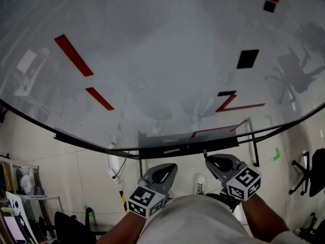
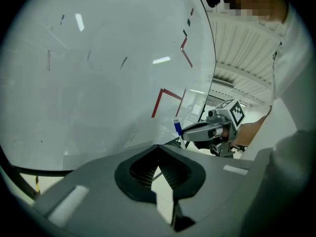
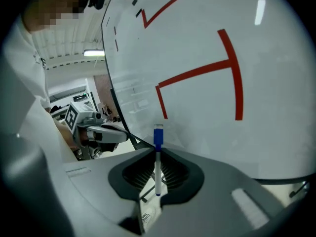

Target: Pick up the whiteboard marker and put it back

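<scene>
A whiteboard marker (image 3: 158, 168) with a white barrel and a blue cap (image 3: 158, 134) stands upright between the jaws of my right gripper (image 3: 158, 154), which is shut on it. The cap pokes out past the jaw tips, close to the whiteboard (image 3: 207, 43). In the head view the right gripper (image 1: 215, 161) is just below the board's tray (image 1: 188, 147), and the marker (image 1: 205, 155) shows only as a small blue tip. My left gripper (image 1: 158, 174) hangs beside it, shut with nothing held. From the left gripper view, that gripper (image 2: 158, 168) faces the board, and the right gripper (image 2: 186, 131) and the marker (image 2: 177, 127) lie beyond it.
The whiteboard (image 1: 152, 55) fills the upper head view, with red lines (image 1: 74, 55) and a black rectangle (image 1: 247, 59) on it. Below its edge lie a tiled floor, a white cable (image 1: 112, 173), clutter at the left (image 1: 20, 197) and office chairs at the right (image 1: 311, 172).
</scene>
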Available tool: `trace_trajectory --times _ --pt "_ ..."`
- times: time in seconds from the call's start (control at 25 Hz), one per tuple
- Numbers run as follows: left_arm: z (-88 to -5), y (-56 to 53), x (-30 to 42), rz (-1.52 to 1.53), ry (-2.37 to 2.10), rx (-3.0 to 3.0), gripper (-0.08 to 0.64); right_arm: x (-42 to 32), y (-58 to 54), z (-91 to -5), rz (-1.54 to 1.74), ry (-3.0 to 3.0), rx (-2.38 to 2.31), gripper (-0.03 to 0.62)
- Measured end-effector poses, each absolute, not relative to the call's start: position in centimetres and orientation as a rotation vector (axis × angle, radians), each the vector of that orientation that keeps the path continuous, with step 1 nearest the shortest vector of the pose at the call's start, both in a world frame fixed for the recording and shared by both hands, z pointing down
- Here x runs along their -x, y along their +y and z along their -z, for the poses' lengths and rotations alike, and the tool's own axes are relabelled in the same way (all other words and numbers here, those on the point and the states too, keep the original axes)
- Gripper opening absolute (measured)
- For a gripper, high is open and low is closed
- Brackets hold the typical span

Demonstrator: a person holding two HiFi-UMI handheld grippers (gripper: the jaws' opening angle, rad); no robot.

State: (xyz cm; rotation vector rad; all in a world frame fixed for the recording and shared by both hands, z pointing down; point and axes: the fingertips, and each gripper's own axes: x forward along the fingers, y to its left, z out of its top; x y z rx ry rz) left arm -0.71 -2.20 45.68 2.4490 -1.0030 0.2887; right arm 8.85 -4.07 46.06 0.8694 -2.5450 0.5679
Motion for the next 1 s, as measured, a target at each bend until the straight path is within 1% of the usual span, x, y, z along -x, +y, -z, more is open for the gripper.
trace_trajectory --times 0.32,0.6,0.84,1.0 --pt "-45.7 -2.1 0.8 -0.295 -1.003 -2.45 0.017 -8.7 -3.8 -47.3 -0.199 -2.414 -0.798 0.034" --pt "-45.7 -2.1 1.0 -0.288 -1.012 -2.446 0.017 -8.6 -3.9 -47.5 -0.137 -2.388 -0.779 0.034" --pt "-45.8 -2.1 0.8 -0.286 -1.003 -2.448 0.017 -9.0 -4.1 -48.5 0.105 -2.238 -0.73 0.034" --pt "-45.8 -2.1 0.8 -0.286 -1.001 -2.448 0.017 -8.7 -4.0 -49.1 0.196 -2.179 -0.688 0.034"
